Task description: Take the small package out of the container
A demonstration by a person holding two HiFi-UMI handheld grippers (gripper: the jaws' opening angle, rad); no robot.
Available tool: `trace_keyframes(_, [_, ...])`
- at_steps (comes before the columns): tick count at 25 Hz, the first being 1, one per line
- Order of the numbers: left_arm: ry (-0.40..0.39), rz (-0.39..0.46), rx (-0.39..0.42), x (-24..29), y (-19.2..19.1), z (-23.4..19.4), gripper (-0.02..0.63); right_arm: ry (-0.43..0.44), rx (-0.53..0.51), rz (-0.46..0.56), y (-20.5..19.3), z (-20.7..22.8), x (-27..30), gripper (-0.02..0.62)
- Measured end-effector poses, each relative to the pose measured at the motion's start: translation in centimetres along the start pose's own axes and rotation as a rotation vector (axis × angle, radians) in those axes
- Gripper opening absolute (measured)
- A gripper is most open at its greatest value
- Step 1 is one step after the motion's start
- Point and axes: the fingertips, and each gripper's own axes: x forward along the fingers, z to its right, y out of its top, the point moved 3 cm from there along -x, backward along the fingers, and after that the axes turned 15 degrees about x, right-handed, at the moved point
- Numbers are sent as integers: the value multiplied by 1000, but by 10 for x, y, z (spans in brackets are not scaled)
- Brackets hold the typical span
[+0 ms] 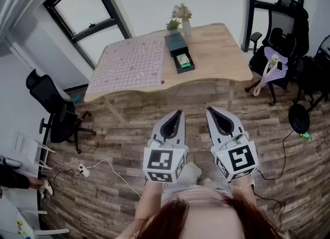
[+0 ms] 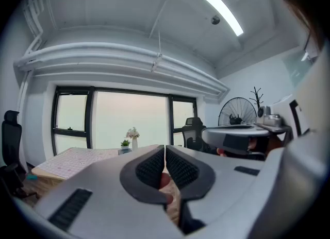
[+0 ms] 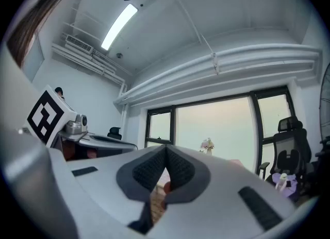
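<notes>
Distance decides the next move. The small package (image 1: 182,60) sits far ahead on the wooden table (image 1: 221,52), and both tongs are held low by the person's body over the plank floor (image 1: 118,124), well apart from it.

Left gripper (image 1: 179,113) & right gripper (image 1: 210,111) both point toward the table. Each is clenched with the pads together and nothing between them; the left gripper view (image 2: 165,149) and the right gripper view (image 3: 166,150) both confirm this.

The package is green with a pale label. It lies in the near, open part of the dark container (image 1: 175,41), approx. mid-table, just right of the pink cloth (image 1: 131,63) and near-side of the vase of flowers (image 1: 183,20).

The container's long axis runs near-to-far, leaning slightly left at the far end, w/ its open end facing the person. The package looks longer along that same line, but it's too small to say which end leads.

From the tongs, the package is straight ahead, nearly in line w/ the left tip; the right tip sits a bit off to the right. So the left looks marginally better placed, though either could reach. Judgement: the person must first close the gap to the table and part one pair of jaws, then come in over the near, open end.
</notes>
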Motion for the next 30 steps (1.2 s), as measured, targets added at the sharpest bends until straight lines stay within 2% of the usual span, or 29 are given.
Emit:
trace_keyframes(4, [0,-1,-6,1,1,0,14,-11,11,-12,-1,3,3,0])
trace_keyframes(10, [-7,-12,-7,15,-1,-1,14,-5,89,-27,-5,17,13,0])
trace_keyframes(30, [9,8,-17,95,-4,-63,14,-19,63,-68,-9,58,106,0])
